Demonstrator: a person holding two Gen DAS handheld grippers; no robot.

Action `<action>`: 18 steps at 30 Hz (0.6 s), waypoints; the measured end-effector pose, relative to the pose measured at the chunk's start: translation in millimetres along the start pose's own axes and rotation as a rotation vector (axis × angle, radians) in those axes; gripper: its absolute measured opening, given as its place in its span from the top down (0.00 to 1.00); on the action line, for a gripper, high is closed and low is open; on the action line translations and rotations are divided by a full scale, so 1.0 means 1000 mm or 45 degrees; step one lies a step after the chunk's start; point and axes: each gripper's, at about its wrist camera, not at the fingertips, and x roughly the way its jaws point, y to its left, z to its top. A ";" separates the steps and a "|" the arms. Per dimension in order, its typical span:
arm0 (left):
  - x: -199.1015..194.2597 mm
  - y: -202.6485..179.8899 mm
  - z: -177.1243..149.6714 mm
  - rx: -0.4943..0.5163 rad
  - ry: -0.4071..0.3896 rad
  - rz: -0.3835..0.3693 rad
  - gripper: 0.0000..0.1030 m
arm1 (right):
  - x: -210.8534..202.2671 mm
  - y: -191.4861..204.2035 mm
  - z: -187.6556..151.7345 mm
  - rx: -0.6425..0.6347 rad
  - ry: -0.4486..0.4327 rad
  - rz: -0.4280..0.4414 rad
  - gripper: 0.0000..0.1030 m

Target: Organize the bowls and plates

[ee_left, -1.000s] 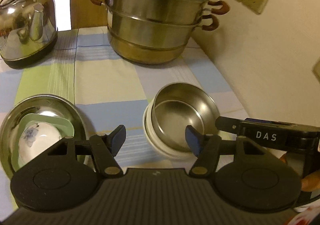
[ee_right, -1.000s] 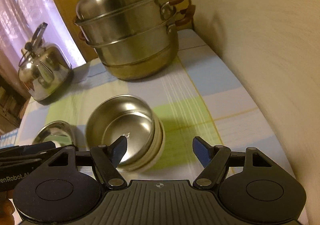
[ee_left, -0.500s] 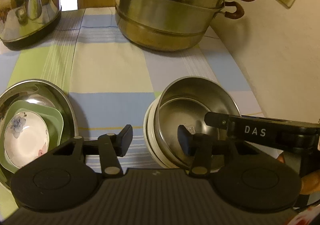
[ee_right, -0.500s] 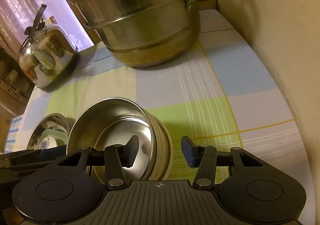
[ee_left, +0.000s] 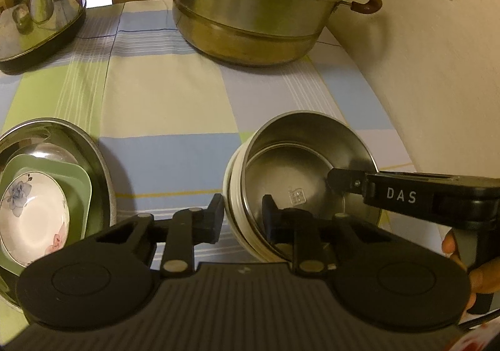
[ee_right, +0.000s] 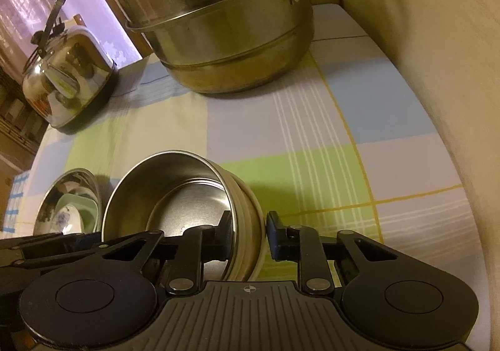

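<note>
A steel bowl (ee_left: pixel 300 160) nests in a stack of cream bowls (ee_left: pixel 232 191) on the checked cloth, tilted. My left gripper (ee_left: pixel 242 219) clamps the stack's near left rim, one finger outside and one inside the steel bowl. My right gripper (ee_right: pixel 248 233) clamps the right rim of the same stack (ee_right: pixel 247 213); its arm (ee_left: pixel 403 194) also shows in the left wrist view. At the left, a steel plate (ee_left: pixel 93 147) holds a green square dish (ee_left: pixel 79 182) and a flowered white bowl (ee_left: pixel 31 219).
A large steel steamer pot (ee_left: pixel 259 7) stands at the back by the wall (ee_left: pixel 422 69). A steel kettle (ee_left: pixel 37 1) stands at the back left. The table's right edge runs along the wall.
Both grippers moved in onto the bowl stack and closed from wide open onto its rim, left side and right side. The stack now sits tilted.
</note>
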 end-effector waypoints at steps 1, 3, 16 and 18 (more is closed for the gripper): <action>-0.001 0.001 -0.001 -0.001 0.002 -0.001 0.78 | 0.000 0.001 -0.001 -0.001 0.006 -0.001 0.78; -0.003 0.005 -0.002 -0.008 0.006 -0.003 0.78 | 0.001 0.004 -0.001 -0.003 0.021 0.001 0.78; -0.040 0.044 -0.023 -0.044 0.005 0.017 0.81 | 0.002 0.055 -0.028 -0.066 0.110 0.023 0.78; -0.040 0.048 -0.025 -0.050 0.013 0.020 0.82 | 0.001 0.062 -0.032 -0.065 0.116 0.027 0.78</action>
